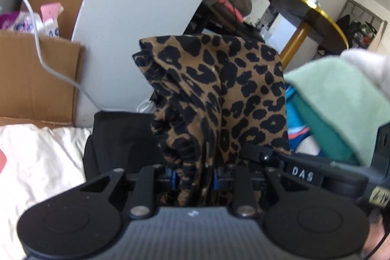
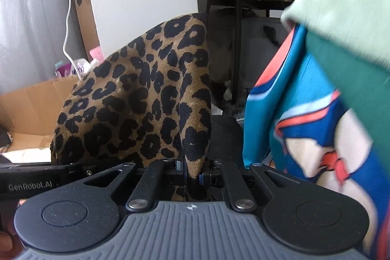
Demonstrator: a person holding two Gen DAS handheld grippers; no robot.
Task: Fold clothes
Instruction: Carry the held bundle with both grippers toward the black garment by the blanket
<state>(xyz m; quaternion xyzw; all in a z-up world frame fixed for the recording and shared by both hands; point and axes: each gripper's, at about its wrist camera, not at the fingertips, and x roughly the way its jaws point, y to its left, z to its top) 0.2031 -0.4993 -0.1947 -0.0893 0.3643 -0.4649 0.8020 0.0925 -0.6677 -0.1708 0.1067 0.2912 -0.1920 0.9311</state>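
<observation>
While your left tool pinches a bunched, elastic-edged fold of the leopard-print garment and your right tool nips a thin woven corner, both raised between them, the thicker left bunch may slip, or the cloth may snag the hanging teal jersey.

Cardboard box w/ white cable (draped over), round gold-rimmed table behind.

Left gripper pinching leopard-print cloth, tilting downward; right gripper clamping same cloth, jaws nearly meeting.
</observation>
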